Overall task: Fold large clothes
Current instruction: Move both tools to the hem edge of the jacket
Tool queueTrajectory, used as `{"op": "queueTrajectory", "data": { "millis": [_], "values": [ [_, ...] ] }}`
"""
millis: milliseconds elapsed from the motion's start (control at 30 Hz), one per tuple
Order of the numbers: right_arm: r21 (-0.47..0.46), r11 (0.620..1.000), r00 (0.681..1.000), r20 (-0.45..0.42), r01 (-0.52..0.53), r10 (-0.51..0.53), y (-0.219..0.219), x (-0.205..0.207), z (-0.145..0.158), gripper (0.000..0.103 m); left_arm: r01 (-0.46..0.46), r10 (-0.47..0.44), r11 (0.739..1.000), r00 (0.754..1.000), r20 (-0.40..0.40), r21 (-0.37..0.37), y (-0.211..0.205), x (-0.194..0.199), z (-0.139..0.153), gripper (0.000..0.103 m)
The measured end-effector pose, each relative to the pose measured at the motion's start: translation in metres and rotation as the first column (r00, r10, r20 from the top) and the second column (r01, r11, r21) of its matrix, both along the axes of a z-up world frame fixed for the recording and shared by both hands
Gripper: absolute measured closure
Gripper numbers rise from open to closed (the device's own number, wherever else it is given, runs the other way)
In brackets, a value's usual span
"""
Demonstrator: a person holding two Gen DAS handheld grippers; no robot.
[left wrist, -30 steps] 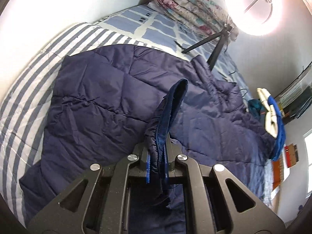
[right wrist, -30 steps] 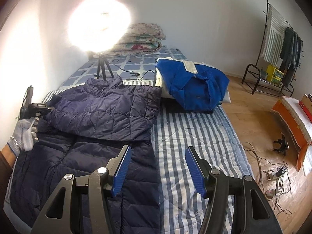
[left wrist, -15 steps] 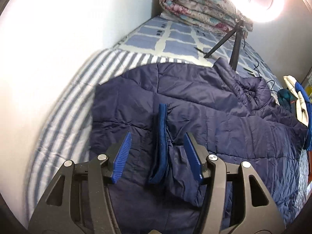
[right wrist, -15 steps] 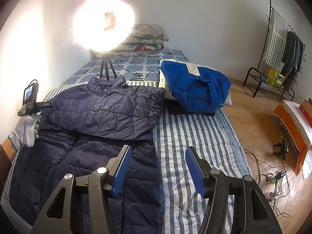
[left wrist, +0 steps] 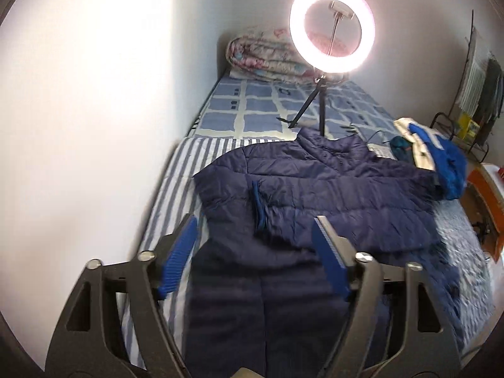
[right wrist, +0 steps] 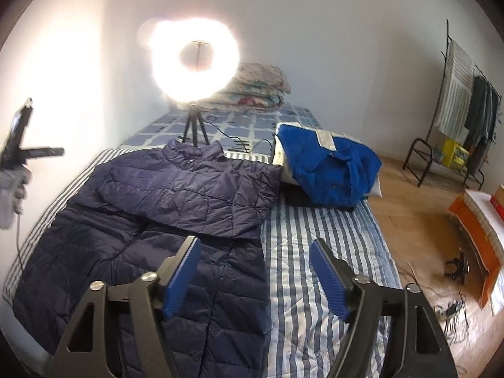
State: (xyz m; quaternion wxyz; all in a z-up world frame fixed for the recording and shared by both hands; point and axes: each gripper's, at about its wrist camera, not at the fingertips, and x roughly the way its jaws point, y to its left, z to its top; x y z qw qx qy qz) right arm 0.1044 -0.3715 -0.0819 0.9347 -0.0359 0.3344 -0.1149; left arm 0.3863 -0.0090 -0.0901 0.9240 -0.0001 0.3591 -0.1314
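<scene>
Lying on striped bed (right wrist: 318, 261) | navy coat (right wrist: 176, 208) | ring light (right wrist: 193, 60) behind

A bed (right wrist: 327, 261) with a blue-and-white striped cover lies below and ahead of both grippers, pushed against a plain white wall (left wrist: 94, 126) on its left side. Farther ahead, a checked blue sheet (left wrist: 261, 107) covers the head end, where a floral quilt (left wrist: 264, 60) is rolled against the far wall. A lit ring light (left wrist: 332, 30) on a small black tripod (right wrist: 193, 126) stands on the bed ahead (its glare washes out the wall around it). Right of the right gripper, wooden flooring (right wrist: 409, 208) holds a black clothes rack (right wrist: 447, 107) and tangled cables (right wrist: 453, 308).
</scene>
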Motion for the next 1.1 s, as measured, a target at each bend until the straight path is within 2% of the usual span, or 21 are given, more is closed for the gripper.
{"op": "queueTrajectory", "data": {
  "millis": [167,300,367,500,667,767,833,933,1000,1100],
  "values": [
    [0.082,0.996,1.0,-0.014,-0.02,0.021,-0.011,-0.02,-0.02,0.022,0.003,-0.003,1.0,1.0,0.006,-0.001,0.038,-0.069,0.021,0.02],
    [0.102,0.995,0.999,-0.046,-0.013,0.018,-0.023,-0.04,-0.033,0.022,-0.001,0.001,1.0,1.0,0.003,0.015,0.066,-0.129,0.029,0.019],
    [0.15,0.989,0.998,-0.064,-0.002,0.012,-0.031,-0.049,-0.038,0.022,-0.015,0.015,1.0,1.0,-0.024,0.009,0.08,-0.15,0.023,0.014],
    [0.257,0.966,0.992,-0.123,0.004,0.028,-0.044,-0.066,-0.056,0.022,-0.042,0.041,0.999,0.989,-0.141,-0.007,0.103,-0.175,-0.014,0.014],
    [0.319,0.948,0.966,-0.249,0.014,0.07,-0.048,-0.083,-0.094,0.022,-0.09,0.064,0.994,0.943,-0.327,-0.062,0.125,-0.191,-0.08,0.014],
    [0.367,0.929,0.945,-0.314,0.033,0.091,-0.054,-0.091,-0.116,0.022,-0.075,0.044,0.995,0.91,-0.413,-0.06,0.125,-0.196,-0.112,0.014],
    [0.395,0.917,0.93,-0.353,0.051,0.1,-0.057,-0.094,-0.129,0.025,-0.093,0.049,0.993,0.887,-0.459,-0.074,0.13,-0.196,-0.127,0.014],
    [0.447,0.892,0.916,-0.383,0.073,0.117,-0.062,-0.099,-0.143,0.026,-0.146,0.046,0.979,0.842,-0.537,-0.145,0.144,-0.197,-0.149,0.015],
    [0.49,0.867,0.904,-0.406,0.09,0.136,-0.064,-0.101,-0.154,0.027,-0.175,0.041,0.969,0.812,-0.582,-0.175,0.147,-0.196,-0.161,0.019],
    [0.503,0.86,0.89,-0.428,0.089,0.158,-0.061,-0.101,-0.164,0.03,-0.173,0.016,0.966,0.781,-0.624,-0.192,0.145,-0.196,-0.175,0.02]
  ]
}}
